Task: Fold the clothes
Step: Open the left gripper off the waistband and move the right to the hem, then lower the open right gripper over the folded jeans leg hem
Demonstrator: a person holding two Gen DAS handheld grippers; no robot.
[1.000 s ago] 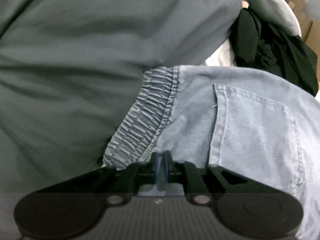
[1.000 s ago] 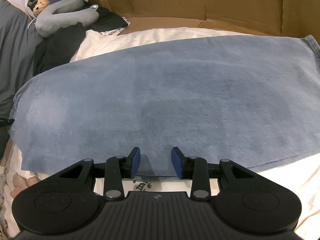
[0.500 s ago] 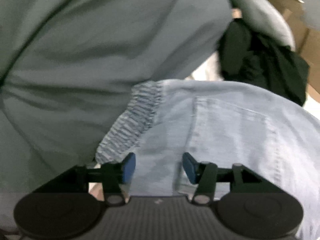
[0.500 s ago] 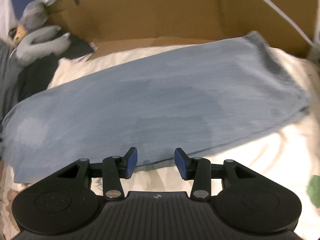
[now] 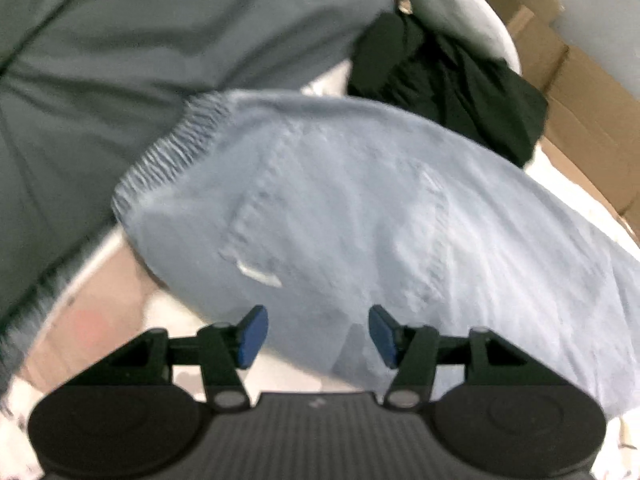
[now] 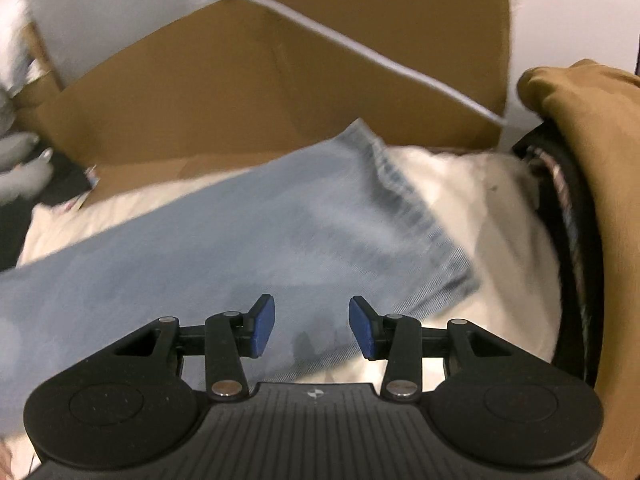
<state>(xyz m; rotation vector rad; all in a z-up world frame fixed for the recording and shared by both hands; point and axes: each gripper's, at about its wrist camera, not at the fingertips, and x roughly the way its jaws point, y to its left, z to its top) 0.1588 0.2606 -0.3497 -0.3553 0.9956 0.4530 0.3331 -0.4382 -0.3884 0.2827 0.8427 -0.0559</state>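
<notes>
- The left gripper (image 5: 318, 334) has its two blue-padded fingers spread apart with nothing between them; it hangs over the near edge of the waist end of one pair of light blue denim trousers (image 5: 360, 216).
- The right gripper (image 6: 311, 328) likewise has its two blue pads parted and empty, poised over the near edge of the trousers (image 6: 224, 256) close to the leg end.
- The trousers lie flat across a cream-white bed sheet (image 6: 492, 216); the left wrist view shows one gathered elastic waistband (image 5: 176, 152) and one stitched patch pocket (image 5: 344, 216), though motion blur softens the seams.
- The right wrist view shows one hemmed leg opening (image 6: 416, 216), lying on the sheet.
- One large grey-green cloth (image 5: 120, 64) lies just beside the waistband, on its far side.
- One heap of black clothing (image 5: 448, 80) sits behind the trousers, with a pale grey padded shape (image 5: 456, 4) above it.
- One brown cardboard wall (image 6: 280, 88) stands behind the sheet, crossed by one grey cable (image 6: 360, 52).
- One mustard-brown garment (image 6: 592, 152) sits at the right edge, well apart from the trousers.
</notes>
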